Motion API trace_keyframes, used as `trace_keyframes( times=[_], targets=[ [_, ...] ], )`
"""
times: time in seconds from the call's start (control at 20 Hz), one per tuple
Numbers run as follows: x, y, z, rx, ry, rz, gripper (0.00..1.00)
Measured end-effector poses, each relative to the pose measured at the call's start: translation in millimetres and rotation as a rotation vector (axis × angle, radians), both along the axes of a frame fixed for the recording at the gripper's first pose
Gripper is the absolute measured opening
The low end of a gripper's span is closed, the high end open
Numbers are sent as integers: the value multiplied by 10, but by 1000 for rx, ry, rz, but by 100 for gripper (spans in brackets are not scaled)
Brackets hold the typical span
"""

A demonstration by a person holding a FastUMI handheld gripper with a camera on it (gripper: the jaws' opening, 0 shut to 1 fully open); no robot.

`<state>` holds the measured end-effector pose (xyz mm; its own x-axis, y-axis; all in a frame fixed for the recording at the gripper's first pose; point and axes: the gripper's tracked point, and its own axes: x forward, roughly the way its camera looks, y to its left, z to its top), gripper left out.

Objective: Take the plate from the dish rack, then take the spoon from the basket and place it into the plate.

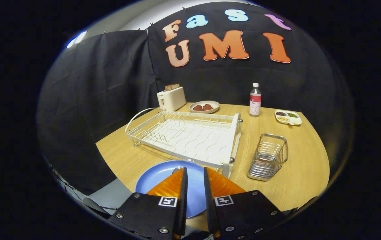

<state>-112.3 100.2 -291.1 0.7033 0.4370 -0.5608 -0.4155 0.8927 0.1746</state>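
A blue plate [155,182] lies flat on the wooden table, just in front of the white dish rack [190,136]. My gripper [195,169] hovers over the plate with its fingers a narrow gap apart. Only the plate's blue surface shows through that gap. A small grey piece [176,169], possibly the end of the spoon, peeks out on the plate beside the left fingertip, and the finger hides the rest of it. The wire basket [269,156] stands to the right of the rack, and I see nothing sticking out of it. No dishes stand in the rack.
Beyond the rack are a white toaster [172,98], a bowl of reddish food [204,107], a bottle [255,100] and a small divided dish [288,117]. The table's front edge [113,165] runs close to the left of the plate.
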Motion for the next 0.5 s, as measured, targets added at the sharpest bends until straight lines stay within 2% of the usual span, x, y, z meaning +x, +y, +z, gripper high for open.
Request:
trace_keyframes(
  times=[0.05,0.1,0.25,0.5],
  targets=[
    [54,-60,100,-7,-17,-24,29],
    [110,-125,243,-9,-43,-46,35],
    [309,-270,728,-6,-137,-110,42],
    [617,-493,1651,-1,-307,-203,72]
  ],
)
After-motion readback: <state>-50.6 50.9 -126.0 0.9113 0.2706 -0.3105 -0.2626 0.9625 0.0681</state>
